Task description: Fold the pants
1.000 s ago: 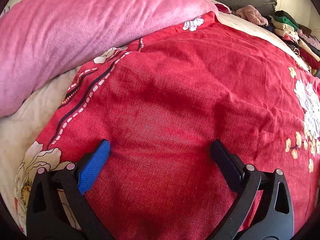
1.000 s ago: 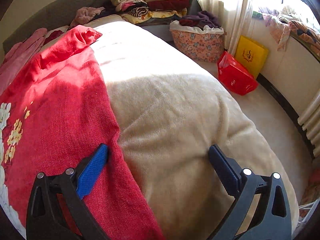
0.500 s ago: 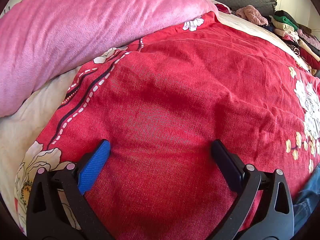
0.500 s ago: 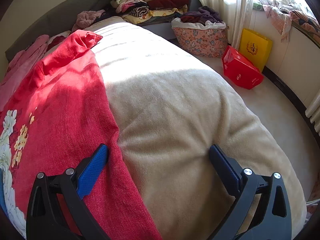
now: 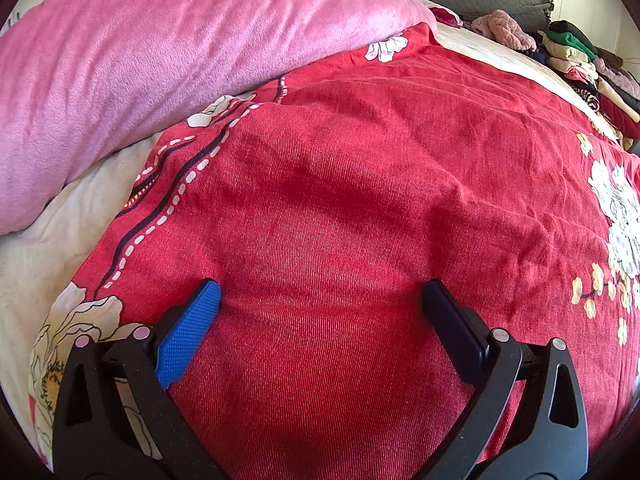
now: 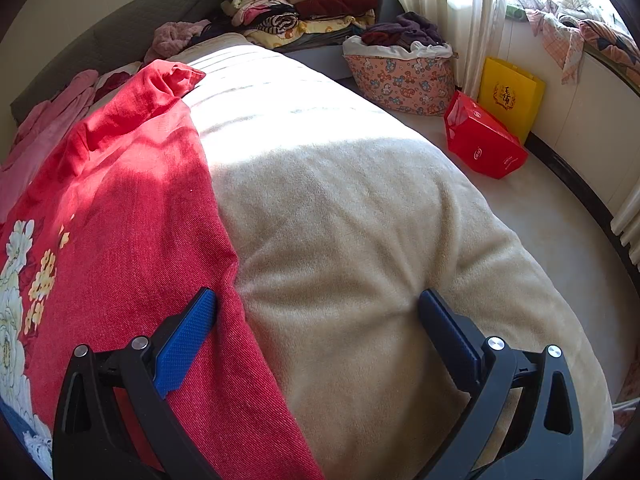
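Observation:
No pants show clearly in either view. A sliver of blue fabric [image 6: 18, 420] sits at the lower left edge of the right wrist view, too small to identify. My left gripper [image 5: 320, 292] hovers open just over a red floral bedspread [image 5: 360, 200], with nothing between its fingers. My right gripper [image 6: 318, 300] is also open and empty. It straddles the bedspread's edge [image 6: 120, 220] and a beige fleece blanket [image 6: 360, 220], its blue-padded left finger [image 6: 184, 340] over the red cloth.
A big pink pillow [image 5: 160, 48] lies at the far left of the bed. Stacked folded clothes [image 6: 304, 8] sit beyond the bed's far end, next to a patterned laundry basket [image 6: 400, 80]. Red [image 6: 480, 140] and yellow [image 6: 510, 96] bags stand on the floor by the window wall.
Half a second ago a patch of blue cloth showed at the lower right of the left wrist view; it is gone now. The right gripper's view has shifted slightly. Both grippers stay open.

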Demonstrator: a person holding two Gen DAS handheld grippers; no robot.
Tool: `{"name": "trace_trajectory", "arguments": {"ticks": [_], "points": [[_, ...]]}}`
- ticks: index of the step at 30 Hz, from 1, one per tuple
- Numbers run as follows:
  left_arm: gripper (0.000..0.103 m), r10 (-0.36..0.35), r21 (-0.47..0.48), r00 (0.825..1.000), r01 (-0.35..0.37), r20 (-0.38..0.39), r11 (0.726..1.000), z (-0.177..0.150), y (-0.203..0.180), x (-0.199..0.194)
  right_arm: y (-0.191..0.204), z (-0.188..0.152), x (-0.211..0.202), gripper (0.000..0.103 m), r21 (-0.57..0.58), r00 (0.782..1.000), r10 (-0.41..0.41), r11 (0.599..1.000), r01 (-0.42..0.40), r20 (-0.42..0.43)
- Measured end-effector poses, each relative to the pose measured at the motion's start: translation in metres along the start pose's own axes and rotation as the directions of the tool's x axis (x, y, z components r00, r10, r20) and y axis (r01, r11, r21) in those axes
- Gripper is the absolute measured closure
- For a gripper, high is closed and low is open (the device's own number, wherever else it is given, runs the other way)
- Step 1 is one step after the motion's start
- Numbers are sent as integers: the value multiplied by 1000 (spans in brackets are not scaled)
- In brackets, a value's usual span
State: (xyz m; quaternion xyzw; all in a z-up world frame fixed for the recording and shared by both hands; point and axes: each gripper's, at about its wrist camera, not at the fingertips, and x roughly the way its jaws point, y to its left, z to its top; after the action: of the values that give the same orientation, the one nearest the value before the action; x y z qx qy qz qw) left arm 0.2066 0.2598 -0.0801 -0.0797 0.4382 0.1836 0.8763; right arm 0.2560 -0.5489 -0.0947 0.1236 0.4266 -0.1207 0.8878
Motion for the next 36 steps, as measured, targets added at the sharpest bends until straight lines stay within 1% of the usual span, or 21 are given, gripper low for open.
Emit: {"name": "trace_trajectory", "arguments": {"ticks": [14, 19, 21, 25, 36], "points": [[8, 1, 1, 1000, -1, 0, 1000, -3, 1, -3, 0, 0, 0, 4, 0, 1000, 0, 1000, 0, 0], [8, -1, 0, 1000, 1, 1, 1000, 3, 0, 3, -1, 0, 0, 4, 0, 1000, 2, 1000, -2, 1], [8, 10, 8, 1000, -10, 0, 1000, 1, -1, 3, 1, 0, 0, 4, 0, 1000, 0, 1000, 0, 1], [8, 1, 2, 1000, -1, 0, 1000, 2, 0, 3, 3, 1, 2, 4, -1, 1000, -1, 1000, 1, 1], [8, 7, 5, 1000, -7, 0, 1000, 2, 0, 3, 3, 2, 2, 4, 1, 1000, 2, 1000, -2, -1]]}}
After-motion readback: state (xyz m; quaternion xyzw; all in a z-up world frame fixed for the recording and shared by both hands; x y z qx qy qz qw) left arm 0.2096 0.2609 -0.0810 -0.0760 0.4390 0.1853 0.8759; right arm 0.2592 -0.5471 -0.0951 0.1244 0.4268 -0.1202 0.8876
